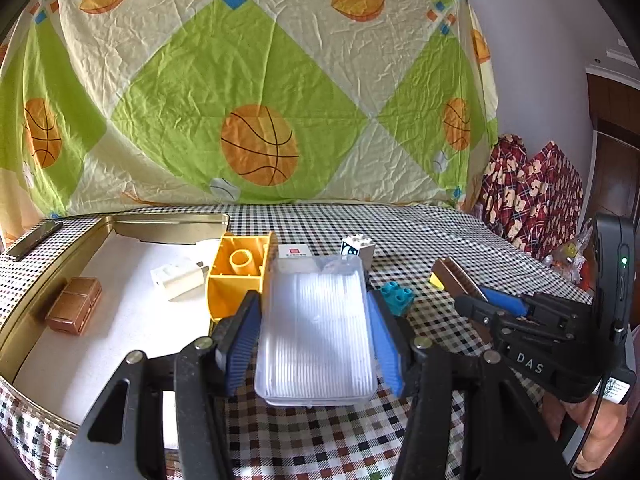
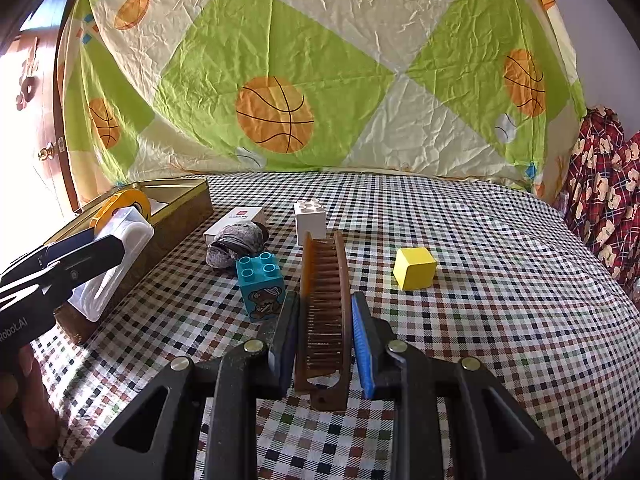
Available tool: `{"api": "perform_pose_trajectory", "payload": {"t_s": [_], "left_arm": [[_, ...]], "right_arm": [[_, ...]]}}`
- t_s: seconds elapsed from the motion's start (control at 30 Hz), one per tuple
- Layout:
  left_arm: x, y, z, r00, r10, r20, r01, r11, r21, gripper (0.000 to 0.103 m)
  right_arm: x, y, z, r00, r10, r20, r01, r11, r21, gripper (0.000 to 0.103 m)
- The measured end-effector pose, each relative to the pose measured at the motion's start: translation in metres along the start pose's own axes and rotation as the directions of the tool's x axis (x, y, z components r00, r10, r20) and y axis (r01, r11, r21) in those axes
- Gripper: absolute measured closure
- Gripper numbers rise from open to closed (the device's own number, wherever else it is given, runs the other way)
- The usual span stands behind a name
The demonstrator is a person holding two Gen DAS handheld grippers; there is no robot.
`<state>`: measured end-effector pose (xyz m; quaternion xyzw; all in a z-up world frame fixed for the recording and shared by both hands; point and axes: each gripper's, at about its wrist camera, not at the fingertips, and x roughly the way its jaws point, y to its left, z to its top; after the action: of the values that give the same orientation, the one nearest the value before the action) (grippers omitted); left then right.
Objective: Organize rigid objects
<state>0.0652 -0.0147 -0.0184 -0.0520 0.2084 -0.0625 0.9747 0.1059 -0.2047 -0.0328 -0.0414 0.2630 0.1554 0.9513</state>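
My left gripper [image 1: 314, 300] is shut on a clear plastic box [image 1: 316, 332] with white ribbed contents, held just right of the gold tin [image 1: 48, 280]. In the right wrist view the box [image 2: 120, 248] hangs over the tin's near wall [image 2: 172, 224]. Inside the tin lie a brown box [image 1: 74, 310], a white charger [image 1: 180, 278] and a big yellow block [image 1: 236, 276]. My right gripper [image 2: 325, 300] is shut on a brown comb [image 2: 326, 312], bristles facing left, above the checked cloth.
On the cloth stand a teal block [image 2: 260, 284], a white block [image 2: 310, 220], a yellow cube [image 2: 414, 268], a small white carton [image 2: 234, 218] and a grey lump [image 2: 236, 246]. A phone [image 1: 34, 240] lies behind the tin. A patterned sheet hangs at the back.
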Motion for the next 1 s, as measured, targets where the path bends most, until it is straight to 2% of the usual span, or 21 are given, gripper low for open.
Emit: {"api": "perform_pose_trajectory", "payload": {"t_s": [1.0], "left_arm": [[-0.018,-0.001,-0.003,0.995,0.022,0.102,-0.023,1.000,0.007,0.050]], "right_arm": [[-0.020,0.007,-0.004,0.991,-0.012,0.130,0.016,1.000,-0.025,0.076]]}}
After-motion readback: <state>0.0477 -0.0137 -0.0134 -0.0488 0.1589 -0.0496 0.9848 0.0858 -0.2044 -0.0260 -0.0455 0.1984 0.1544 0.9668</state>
